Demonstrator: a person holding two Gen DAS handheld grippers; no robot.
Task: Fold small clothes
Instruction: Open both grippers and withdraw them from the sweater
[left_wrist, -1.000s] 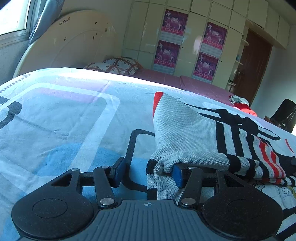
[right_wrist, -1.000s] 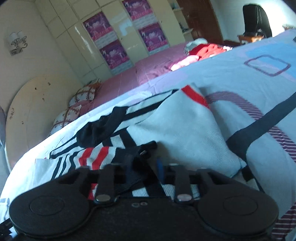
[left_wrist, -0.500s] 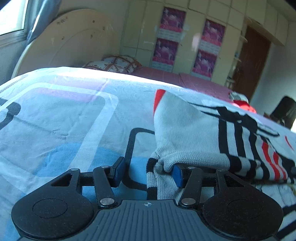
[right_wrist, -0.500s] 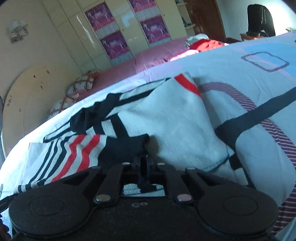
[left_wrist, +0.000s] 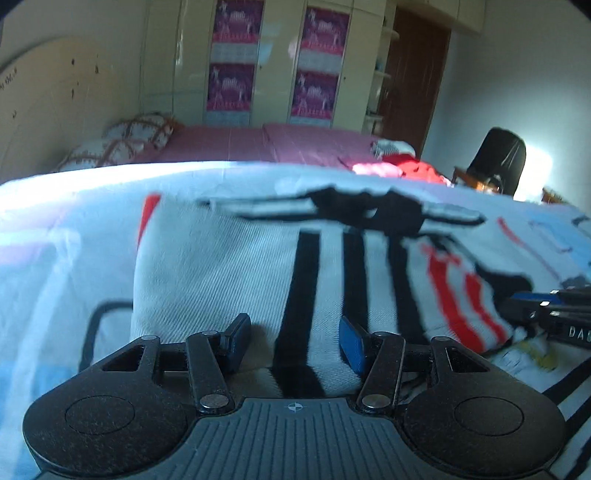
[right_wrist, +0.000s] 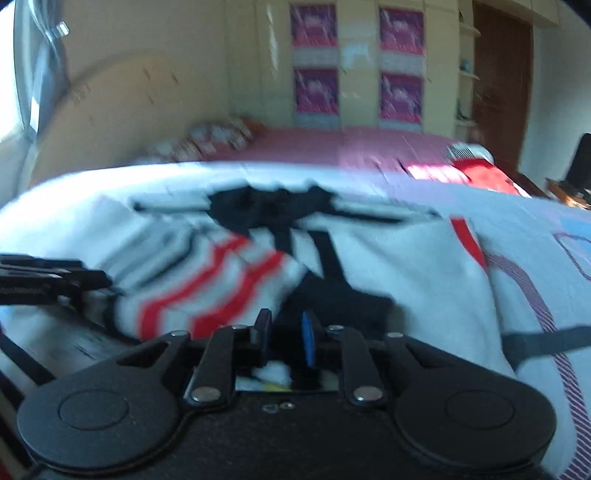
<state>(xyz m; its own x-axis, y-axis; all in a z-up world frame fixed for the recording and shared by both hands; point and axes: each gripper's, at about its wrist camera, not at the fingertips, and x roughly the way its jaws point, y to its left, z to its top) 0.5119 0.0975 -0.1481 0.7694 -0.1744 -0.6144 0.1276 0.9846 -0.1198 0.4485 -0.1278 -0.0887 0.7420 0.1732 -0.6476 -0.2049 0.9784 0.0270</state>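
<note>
Two claws low over a striped sweater on the bed

The left claw (left_wrist: 293, 341) gapes wide, level, its fingers straddling the sweater (left_wrist: 229, 280) hem without pinching it. The right claw (right_wrist: 285, 341) stands narrowly parted beside the black-edged cuff, gripping nothing clearly. The sweater lies folded on the patterned bedspread (left_wrist: 48, 258), beyond it a pink bed (left_wrist: 258, 144).

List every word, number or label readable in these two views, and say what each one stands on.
"DA" then cut off by the frame edge: white letters on the right gripper's black body, at the right edge of the left wrist view.
Purple posters on the wardrobe doors: print too blurred to read.
Dark marks on the round board leaning on the wall: too small to read.
Striped sweater: no lettering visible.
</note>
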